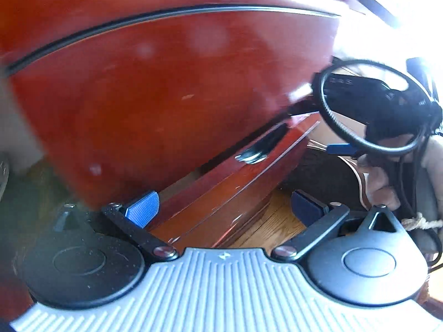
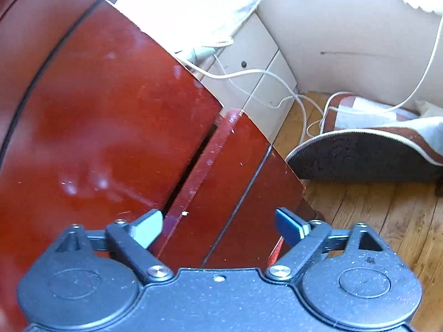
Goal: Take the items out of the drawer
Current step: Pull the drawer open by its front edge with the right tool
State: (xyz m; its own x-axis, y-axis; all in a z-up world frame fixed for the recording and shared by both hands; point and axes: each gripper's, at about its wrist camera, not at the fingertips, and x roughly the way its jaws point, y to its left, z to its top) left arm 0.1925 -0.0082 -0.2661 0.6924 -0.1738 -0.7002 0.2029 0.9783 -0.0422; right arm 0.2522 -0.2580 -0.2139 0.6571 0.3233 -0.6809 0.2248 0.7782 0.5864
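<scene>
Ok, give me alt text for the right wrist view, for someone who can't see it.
The open right gripper hovers at a red-brown wooden drawer pulled slightly out of its cabinet, with a dark gap showing between them and nothing between the fingers. To the right are wooden floor, white cables and a dark cushion.

**Sunlit corner, wood floor**

I see warm plank flooring (image 2: 387, 221) under hard window glare. A cream wall (image 2: 360, 41) backs a pale bedside cabinet (image 2: 249, 63), with white cables (image 2: 277, 78) trailing down toward a dark-soled slipper (image 2: 360, 155).
</scene>
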